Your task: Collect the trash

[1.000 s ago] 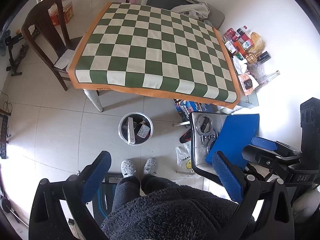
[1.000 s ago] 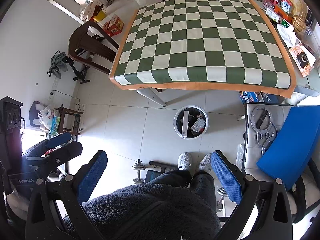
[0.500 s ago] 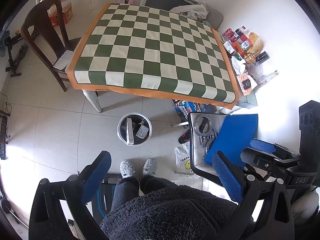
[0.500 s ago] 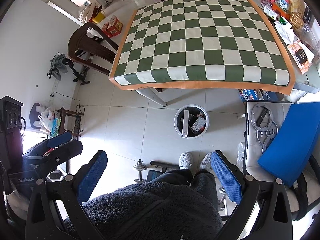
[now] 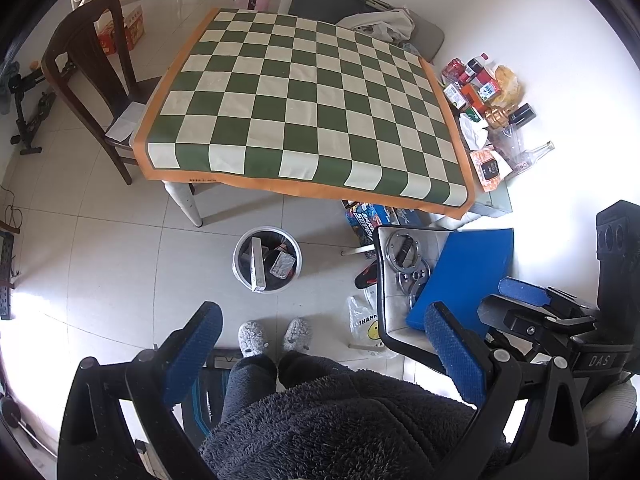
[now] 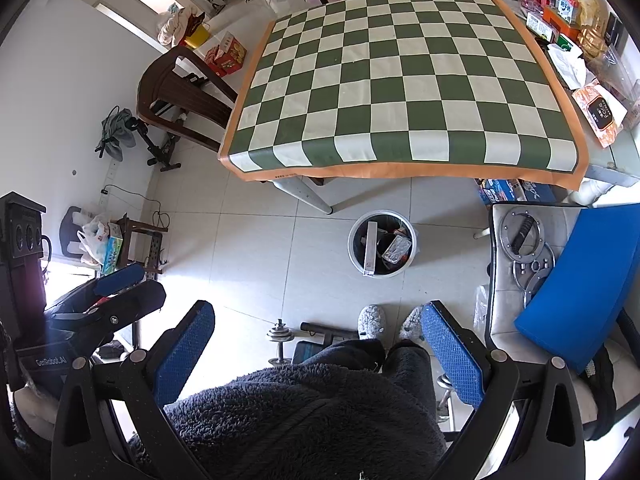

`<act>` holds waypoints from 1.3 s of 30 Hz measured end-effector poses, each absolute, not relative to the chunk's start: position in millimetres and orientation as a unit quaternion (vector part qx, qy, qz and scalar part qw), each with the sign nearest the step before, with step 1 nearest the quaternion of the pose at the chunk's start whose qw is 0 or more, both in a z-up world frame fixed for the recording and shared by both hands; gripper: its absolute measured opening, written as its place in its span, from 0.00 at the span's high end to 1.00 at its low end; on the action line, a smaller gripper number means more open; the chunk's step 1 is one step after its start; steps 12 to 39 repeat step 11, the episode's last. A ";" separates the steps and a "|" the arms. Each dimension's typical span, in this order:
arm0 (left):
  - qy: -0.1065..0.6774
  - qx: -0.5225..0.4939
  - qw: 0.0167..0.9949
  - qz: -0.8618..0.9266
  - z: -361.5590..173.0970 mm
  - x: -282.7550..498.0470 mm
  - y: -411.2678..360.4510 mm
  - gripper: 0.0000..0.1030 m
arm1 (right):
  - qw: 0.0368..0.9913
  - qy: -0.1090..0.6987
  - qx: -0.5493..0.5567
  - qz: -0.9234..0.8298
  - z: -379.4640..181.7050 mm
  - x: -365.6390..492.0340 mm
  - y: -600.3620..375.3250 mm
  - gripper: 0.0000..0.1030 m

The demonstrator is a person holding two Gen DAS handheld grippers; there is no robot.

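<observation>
While both cameras are looking down from high above the floor, the left gripper and right gripper are hanging with jaws spread wide, holding nothing. Compared with a second ago, hardly anything is changing — the view is only drifting slightly. The bin is sitting on the tiles just in front of the table, with trash inside — a wrapper, perhaps, beside a white box.

A checkered-cloth table stands on pale floor tiles. A dark wooden chair sits at the table's left side, and a white wall rises to its right.
</observation>
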State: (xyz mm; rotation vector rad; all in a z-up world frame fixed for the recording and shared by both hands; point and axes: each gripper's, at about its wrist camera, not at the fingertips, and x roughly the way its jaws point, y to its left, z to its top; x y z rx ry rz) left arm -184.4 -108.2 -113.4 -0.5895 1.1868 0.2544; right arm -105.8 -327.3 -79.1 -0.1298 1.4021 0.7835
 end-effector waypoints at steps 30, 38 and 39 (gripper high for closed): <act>0.548 -0.274 0.782 0.116 -112.3 -184.3 -107.5 0.00 | 0.692 0.628 -0.058 0.351 -79.3 -106.5 -327.8 0.00; 0.548 -0.274 0.782 0.116 -112.3 -184.3 -107.5 0.00 | 0.692 0.628 -0.058 0.351 -79.3 -106.5 -327.8 0.00; 0.548 -0.274 0.782 0.116 -112.3 -184.3 -107.5 0.00 | 0.692 0.628 -0.058 0.351 -79.3 -106.5 -327.8 0.00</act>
